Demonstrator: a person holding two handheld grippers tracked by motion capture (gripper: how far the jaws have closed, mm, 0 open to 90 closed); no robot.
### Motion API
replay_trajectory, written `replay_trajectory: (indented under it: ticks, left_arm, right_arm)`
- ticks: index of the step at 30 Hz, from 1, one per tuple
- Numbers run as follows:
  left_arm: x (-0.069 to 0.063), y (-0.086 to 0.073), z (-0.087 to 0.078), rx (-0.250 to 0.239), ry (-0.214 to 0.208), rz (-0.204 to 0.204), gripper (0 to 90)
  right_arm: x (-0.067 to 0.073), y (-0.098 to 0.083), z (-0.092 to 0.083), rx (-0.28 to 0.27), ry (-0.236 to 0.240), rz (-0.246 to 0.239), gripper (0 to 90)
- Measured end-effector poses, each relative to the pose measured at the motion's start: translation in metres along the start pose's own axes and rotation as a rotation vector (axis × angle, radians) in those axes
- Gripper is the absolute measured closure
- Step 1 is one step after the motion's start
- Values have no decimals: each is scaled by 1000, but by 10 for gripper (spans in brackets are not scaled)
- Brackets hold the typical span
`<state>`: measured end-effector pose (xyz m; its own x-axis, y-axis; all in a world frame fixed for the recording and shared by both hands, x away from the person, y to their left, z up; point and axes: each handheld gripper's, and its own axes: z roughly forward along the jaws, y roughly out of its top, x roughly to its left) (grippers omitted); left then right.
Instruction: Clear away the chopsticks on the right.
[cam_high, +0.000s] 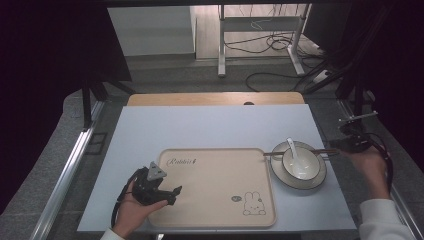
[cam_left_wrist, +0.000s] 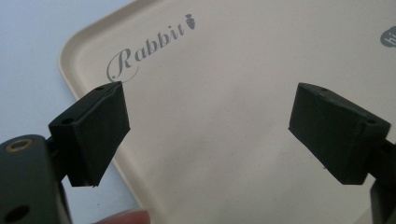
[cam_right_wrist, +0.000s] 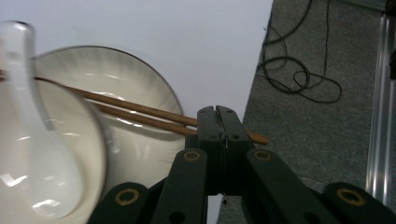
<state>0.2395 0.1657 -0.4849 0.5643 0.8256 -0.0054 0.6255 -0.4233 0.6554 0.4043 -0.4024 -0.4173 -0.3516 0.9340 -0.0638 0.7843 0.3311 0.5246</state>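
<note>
A: Chopsticks (cam_right_wrist: 135, 113)?
B: Lying across the plate (cam_high: 276, 171) beside the bowl (cam_high: 301, 161), long axis left to right, ends toward the table's right edge.
A: Right gripper (cam_right_wrist: 218, 122)?
B: Jaws pressed together over those ends.
A: Left gripper (cam_left_wrist: 208, 135)?
B: Spread wide above the tray (cam_left_wrist: 224, 60).

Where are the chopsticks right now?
In the high view, the chopsticks lie across the plate behind the bowl, right of the tray.
</note>
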Motion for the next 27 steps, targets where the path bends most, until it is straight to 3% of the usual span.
replay_trajectory:
  ticks: [3, 8, 10, 18, 20, 27]
  left_arm:
    - [0, 0, 1, 7, -9, -1, 123]
    - [1, 0, 0, 8, -4, 1, 123]
    - [1, -1, 0, 9, -1, 1, 124]
    - [1, -2, 1, 20, 1, -3, 124]
    - [1, -2, 1, 22, 3, 1, 125]
    - [1, -1, 1, 25, 1, 4, 126]
  right_arm:
    - [-4, 5, 19, 17, 9, -5, 898]
    - [-2, 11, 35, 33, 7, -32, 898]
    - [-2, 13, 45, 65, -13, -53, 898]
    - [-2, 11, 57, 101, -16, -60, 898]
    - [-2, 9, 58, 130, -44, -72, 898]
    - [-1, -1, 52, 148, -51, -71, 898]
